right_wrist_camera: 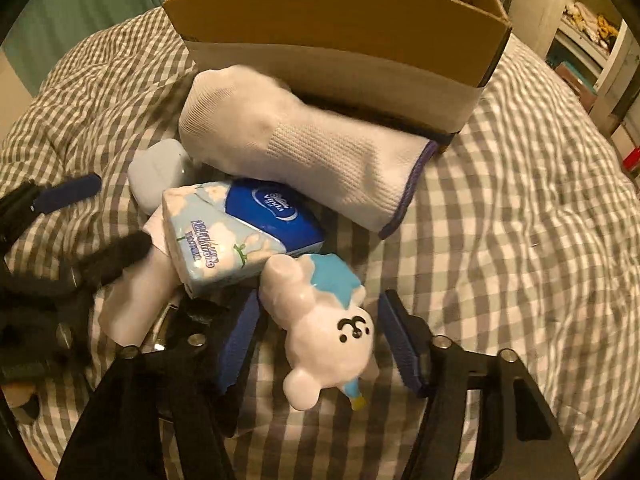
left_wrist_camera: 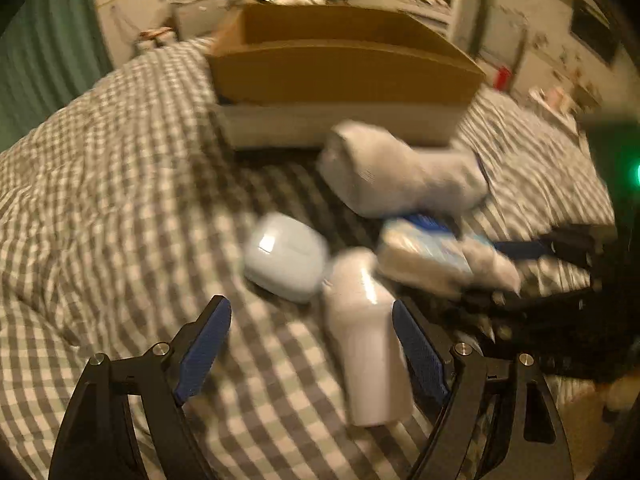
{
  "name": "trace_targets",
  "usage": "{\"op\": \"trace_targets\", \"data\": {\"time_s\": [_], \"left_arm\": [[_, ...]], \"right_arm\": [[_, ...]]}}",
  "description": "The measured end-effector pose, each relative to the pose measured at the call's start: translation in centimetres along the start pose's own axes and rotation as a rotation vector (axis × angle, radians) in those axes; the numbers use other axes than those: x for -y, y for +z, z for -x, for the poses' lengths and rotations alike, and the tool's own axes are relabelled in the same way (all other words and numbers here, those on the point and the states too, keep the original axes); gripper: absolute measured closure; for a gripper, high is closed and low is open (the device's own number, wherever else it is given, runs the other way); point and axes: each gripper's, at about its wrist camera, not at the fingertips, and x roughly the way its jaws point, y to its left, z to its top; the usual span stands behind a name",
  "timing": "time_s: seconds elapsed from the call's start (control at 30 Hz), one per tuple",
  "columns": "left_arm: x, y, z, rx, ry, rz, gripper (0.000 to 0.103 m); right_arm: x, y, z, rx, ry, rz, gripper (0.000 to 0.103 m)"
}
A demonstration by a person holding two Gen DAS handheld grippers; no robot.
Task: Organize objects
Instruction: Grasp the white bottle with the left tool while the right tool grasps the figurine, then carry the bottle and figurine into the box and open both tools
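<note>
A cardboard box [left_wrist_camera: 344,72] stands open on a checked bed; it also shows in the right wrist view [right_wrist_camera: 336,28]. In front of it lie a rolled white sock [left_wrist_camera: 400,172] [right_wrist_camera: 304,144], a tissue pack [left_wrist_camera: 424,252] [right_wrist_camera: 236,228], a pale blue case [left_wrist_camera: 286,268] [right_wrist_camera: 156,172] and a white bottle [left_wrist_camera: 366,336] [right_wrist_camera: 136,300]. My left gripper [left_wrist_camera: 312,344] is open, with the bottle lying between its fingers near the right one. My right gripper [right_wrist_camera: 320,340] is open around a white bear figure [right_wrist_camera: 320,328] with a blue back. The left gripper also shows in the right wrist view [right_wrist_camera: 96,216].
The grey and white checked duvet [left_wrist_camera: 120,200] [right_wrist_camera: 520,240] covers the whole bed. Shelves and cluttered furniture stand behind the box. A green curtain [left_wrist_camera: 48,52] hangs at the left. A red object [left_wrist_camera: 502,78] sits beyond the bed's right side.
</note>
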Motion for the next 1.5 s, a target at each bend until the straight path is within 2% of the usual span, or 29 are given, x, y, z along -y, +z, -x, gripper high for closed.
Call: {"op": "trace_targets", "data": {"time_s": [0.07,0.2,0.23,0.33,0.47,0.63,0.8,1.0,1.33,1.5], "left_arm": [[0.9,-0.5,-0.8,-0.033,0.01,-0.047,0.02],[1.5,-0.7,-2.1,-0.072,-0.005,-0.065,0.035],[1.5,-0.6,-2.2,-0.072,-0.015,-0.059,0.044],[1.7,-0.6,-2.1,-0.063,-0.042,-0.071,0.063],[1.9,-0.6,-1.6,-0.054,-0.033,-0.074,0.063],[1.5,-0.8,-0.5,-0.068,-0.034,-0.015,0.063],[2.2,-1.5,1.6,-0.046,-0.009,-0.033,0.063],[1.2,-1.0,4.9,0.008,0.016,-0.01,0.063],[-1.7,3.7,11.1,0.183,0.033,0.068,0.063],[-3.0,6.9,12.9,0.24,0.045,0.078,0.063]], "right_arm": [[-0.1,-0.1,0.1,-0.001,-0.005,0.006,0.047],[-0.1,-0.1,0.5,-0.001,-0.018,0.008,0.047],[0.0,-0.2,0.7,0.004,-0.025,0.011,0.047],[0.2,-0.2,1.6,0.024,-0.033,0.013,0.047],[0.7,-0.2,2.5,0.043,-0.046,0.009,0.047],[1.1,-0.1,4.4,0.084,-0.057,0.007,0.047],[0.8,0.5,6.8,0.144,-0.082,0.003,0.047],[-0.7,1.2,9.7,0.217,-0.118,0.026,0.047],[-2.3,2.4,13.9,0.324,-0.124,0.052,0.047],[-2.3,4.0,17.4,0.412,-0.126,0.06,0.047]]}}
